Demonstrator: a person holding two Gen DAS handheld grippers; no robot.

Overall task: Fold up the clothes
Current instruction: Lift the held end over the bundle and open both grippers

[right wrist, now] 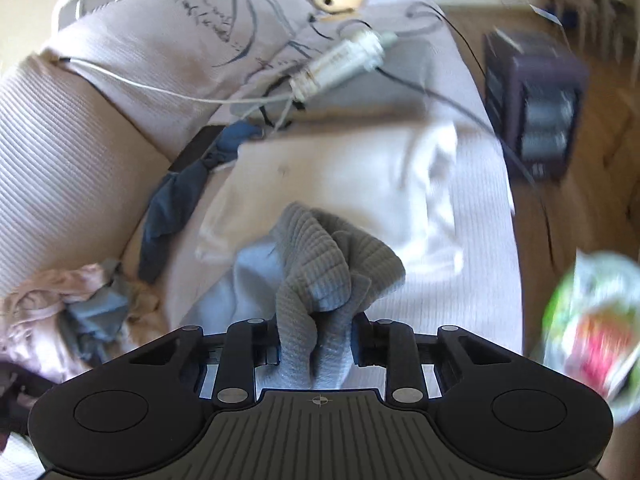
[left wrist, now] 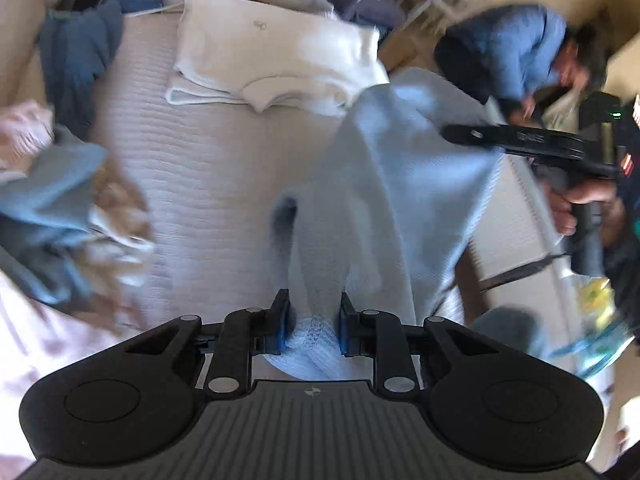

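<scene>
Left wrist view has the left gripper (left wrist: 312,320) with its jaws narrow and clamped on a bunched edge of the light blue knit garment (left wrist: 384,184), blue pads pressing the fabric from both sides. From there the garment stretches up and away to the right, lifted off the bed (left wrist: 200,168), and its far corner goes to the right gripper (left wrist: 452,133), which a hand (left wrist: 576,208) holds by its handle on the right. Pretty blurry overall.

Right wrist view shows the right gripper (right wrist: 316,336) with jaws also drawn in narrow, pinching a thick wad of the same garment (right wrist: 320,272); the ribbed knit bulges out just ahead of the fingers.

Further back on the bed sits a folded white shirt (left wrist: 276,60), neat and flat, just beyond the blue garment. A dark blue piece of clothing (left wrist: 76,60) lies crumpled at the far left near the sofa-like backrest, and a messy pile of clothes (left wrist: 64,216) is on the near left. A white cable (right wrist: 160,88) runs across a big cushion (right wrist: 180,32) at the far end.
</scene>
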